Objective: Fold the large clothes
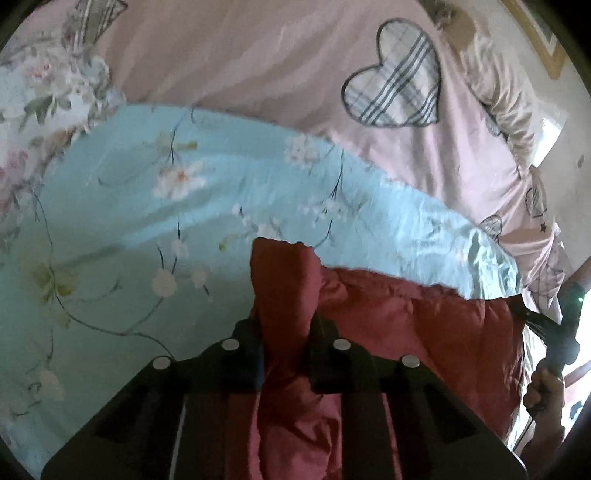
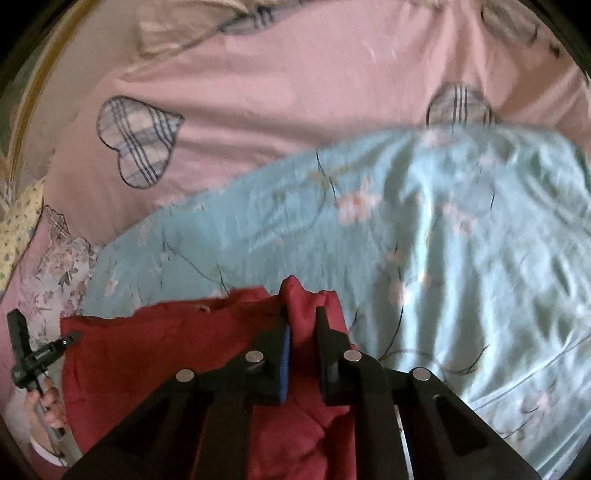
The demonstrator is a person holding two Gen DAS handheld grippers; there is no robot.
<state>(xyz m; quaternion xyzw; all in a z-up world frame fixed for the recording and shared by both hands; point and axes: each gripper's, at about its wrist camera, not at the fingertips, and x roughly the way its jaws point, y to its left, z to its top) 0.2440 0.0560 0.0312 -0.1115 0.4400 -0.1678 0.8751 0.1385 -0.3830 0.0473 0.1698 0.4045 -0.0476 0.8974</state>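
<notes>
A dark red garment (image 1: 406, 317) is held up between both grippers above a bed. My left gripper (image 1: 286, 325) is shut on one bunched corner of the red cloth, which sticks up past the fingers. My right gripper (image 2: 303, 314) is shut on the other bunched corner of the red garment (image 2: 155, 347). The top edge stretches between them. The right gripper also shows at the right edge of the left wrist view (image 1: 532, 317), and the left gripper shows at the left edge of the right wrist view (image 2: 72, 338).
A light blue floral quilt (image 1: 147, 206) lies under the garment; it also shows in the right wrist view (image 2: 461, 240). Beyond it lies a pink sheet with plaid hearts (image 1: 395, 77). A framed picture (image 1: 539, 33) hangs on the wall at top right.
</notes>
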